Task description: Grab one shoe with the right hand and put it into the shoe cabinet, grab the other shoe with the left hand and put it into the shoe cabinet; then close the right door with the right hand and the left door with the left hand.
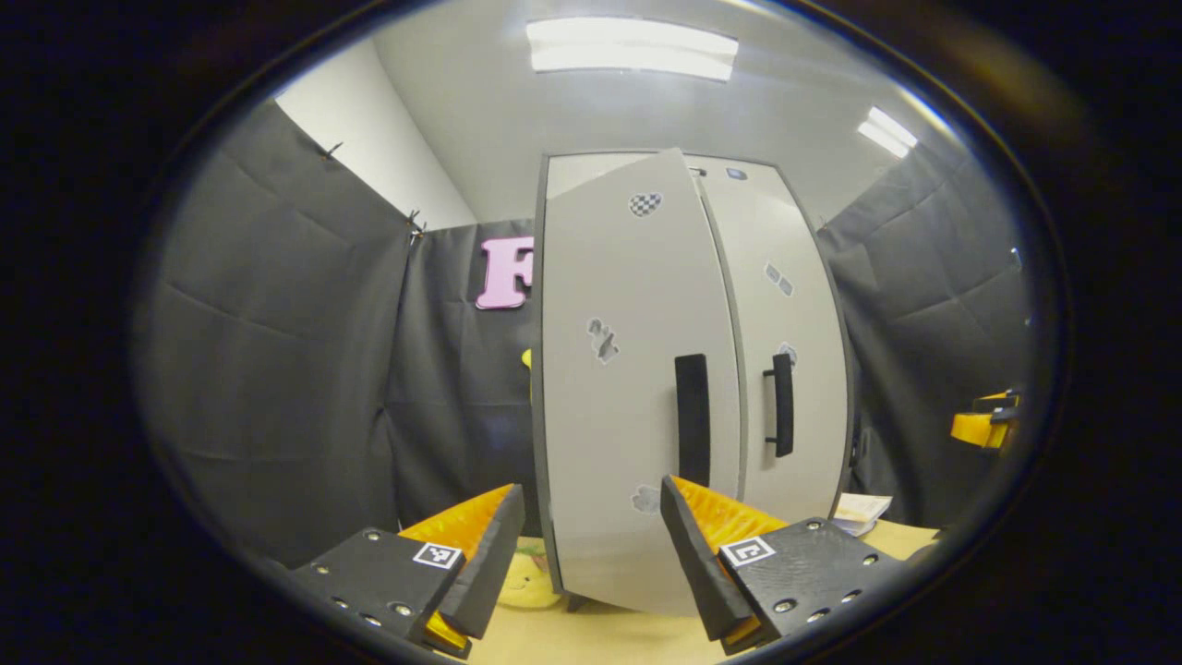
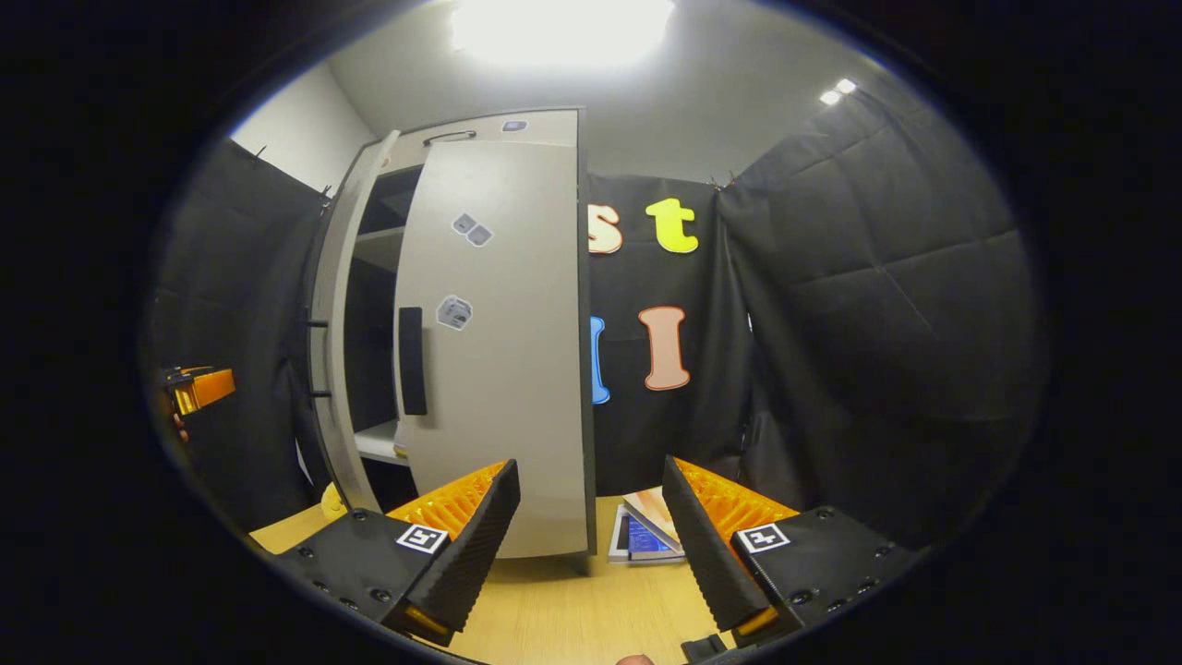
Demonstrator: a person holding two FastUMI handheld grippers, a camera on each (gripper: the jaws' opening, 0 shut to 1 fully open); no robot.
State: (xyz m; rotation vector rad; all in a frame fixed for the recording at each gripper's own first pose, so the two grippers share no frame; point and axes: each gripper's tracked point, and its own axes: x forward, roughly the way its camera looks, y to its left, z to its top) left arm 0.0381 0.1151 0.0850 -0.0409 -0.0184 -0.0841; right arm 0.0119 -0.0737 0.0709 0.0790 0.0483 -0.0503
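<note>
A pale wooden table (image 2: 554, 610) runs along the bottom of my right gripper view and shows again at the bottom centre of my left gripper view. On it stands the grey shoe cabinet (image 2: 517, 369), centre-left of the right gripper view. Just right of the cabinet's foot, bottom centre, lies a small stack of booklets (image 2: 646, 531); in the left gripper view it sits at lower right. A yellow object (image 1: 528, 577), partly hidden, rests by the cabinet's lower left corner there.

Pale grey cabinet (image 1: 637, 388) doors with dark edging; black handles (image 1: 691, 416); small grey checkered stickers (image 1: 645, 203) dotted about; light wood table (image 2: 563, 614); white ceiling (image 1: 480, 102).
</note>
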